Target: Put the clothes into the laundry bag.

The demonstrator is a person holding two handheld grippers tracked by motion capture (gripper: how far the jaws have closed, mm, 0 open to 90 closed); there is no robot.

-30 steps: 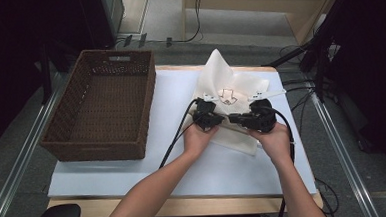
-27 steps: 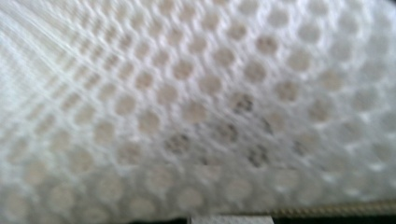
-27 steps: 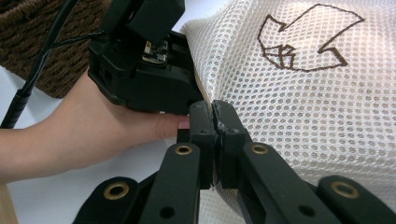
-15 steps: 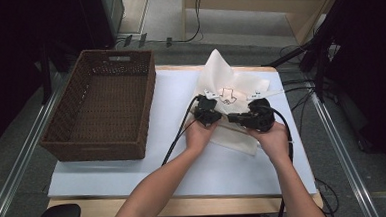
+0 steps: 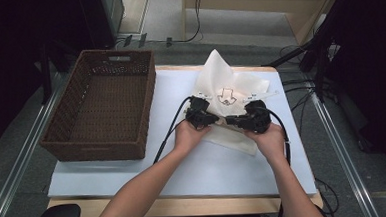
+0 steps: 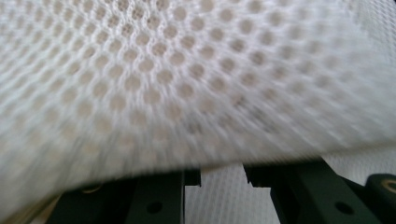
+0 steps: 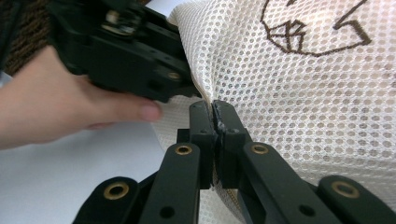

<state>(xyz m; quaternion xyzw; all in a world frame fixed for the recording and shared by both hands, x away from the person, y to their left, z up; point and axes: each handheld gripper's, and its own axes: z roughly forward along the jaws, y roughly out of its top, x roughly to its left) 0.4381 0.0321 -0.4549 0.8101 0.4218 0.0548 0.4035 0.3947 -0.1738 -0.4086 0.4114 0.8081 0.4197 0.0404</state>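
Left gripper (image 5: 200, 114) jaws wider than before — mesh bag (image 5: 229, 94) between (unpinched)

The high view is bright in the middle, and the white table (image 5: 134, 176) shines softly. The edges are very dark. It looks a bit fuzzy. In the left gripper view, the net cloth (image 6: 187, 84) is very close and blurry. The right gripper view is sharper.
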